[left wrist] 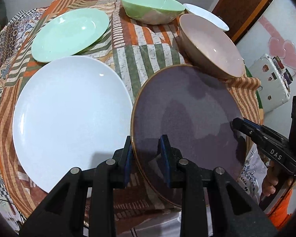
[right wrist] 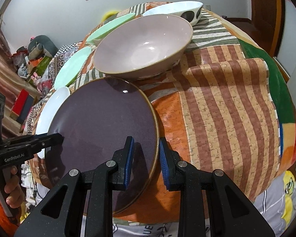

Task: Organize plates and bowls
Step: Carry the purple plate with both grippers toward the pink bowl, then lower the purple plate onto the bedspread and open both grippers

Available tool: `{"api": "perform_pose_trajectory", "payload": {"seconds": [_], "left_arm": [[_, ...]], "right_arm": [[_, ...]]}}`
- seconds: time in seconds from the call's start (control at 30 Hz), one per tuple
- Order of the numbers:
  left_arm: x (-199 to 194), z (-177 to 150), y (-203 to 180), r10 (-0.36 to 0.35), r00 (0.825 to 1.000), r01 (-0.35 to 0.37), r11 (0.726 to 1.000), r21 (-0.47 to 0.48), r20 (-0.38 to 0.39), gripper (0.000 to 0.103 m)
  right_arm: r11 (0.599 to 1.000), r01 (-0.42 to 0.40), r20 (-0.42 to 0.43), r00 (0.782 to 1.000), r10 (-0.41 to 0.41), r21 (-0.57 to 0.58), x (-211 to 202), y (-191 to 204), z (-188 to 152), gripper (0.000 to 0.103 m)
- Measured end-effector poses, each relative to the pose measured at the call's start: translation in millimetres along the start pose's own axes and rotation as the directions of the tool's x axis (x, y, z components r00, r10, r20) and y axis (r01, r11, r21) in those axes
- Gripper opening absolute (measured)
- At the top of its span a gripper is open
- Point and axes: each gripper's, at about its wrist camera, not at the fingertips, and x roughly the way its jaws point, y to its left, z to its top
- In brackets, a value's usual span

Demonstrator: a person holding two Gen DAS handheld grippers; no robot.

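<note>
A purple plate (left wrist: 187,122) with a gold rim lies near the table's front edge, also in the right wrist view (right wrist: 102,128). My left gripper (left wrist: 147,160) straddles its left rim, jaws apart. My right gripper (right wrist: 146,162) straddles its right rim, jaws apart; it also shows in the left wrist view (left wrist: 236,123). A white plate (left wrist: 69,118) lies to the left, a mint green plate (left wrist: 69,33) behind it. A pink bowl (right wrist: 142,45) stands behind the purple plate, a green bowl (left wrist: 152,7) and a white bowl (right wrist: 173,8) farther back.
The table wears a patchwork striped cloth (right wrist: 223,102) that folds over the right edge. A white box (left wrist: 270,83) stands beyond the table on the right. Cluttered shelves (right wrist: 25,63) are at the left.
</note>
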Motion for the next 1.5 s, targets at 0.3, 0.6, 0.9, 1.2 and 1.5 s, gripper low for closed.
{"api": "perform_pose_trajectory", "payload": {"seconds": [0.3,0.6,0.9,1.2,1.5], "left_arm": [[7.9,14.4,-0.7,0.018,1.000,-0.018,1.000,-0.005,0.013,0.026],[7.8,13.7,-3.5,0.001,1.000,-0.001,1.000,-0.004,0.007,0.027],[22.6,4.7,-5.7,-0.019,0.998,0.019,1.000,-0.008,-0.054,0.027],[-7.8,4.5,-8.5,0.006,0.999,-0.006,1.000,0.008,0.046,0.027],[-77.5,-1.5,-30.4,0.090,0.963,-0.120,0.987,0.104,0.255,0.033]], "right_arm": [[1.000,0.005,-0.004,1.000,-0.005,0.002,3.0,-6.1,8.3,0.023],[1.000,0.009,0.015,1.000,-0.009,0.002,3.0,-9.6,18.3,0.023],[0.993,0.101,0.054,0.994,-0.098,-0.061,2.2,-6.4,19.6,0.021],[0.985,0.085,0.089,0.993,-0.072,-0.152,-12.0,17.2,19.8,0.022],[0.982,0.053,0.141,0.990,-0.027,-0.181,-36.0,40.3,21.3,0.025]]}}
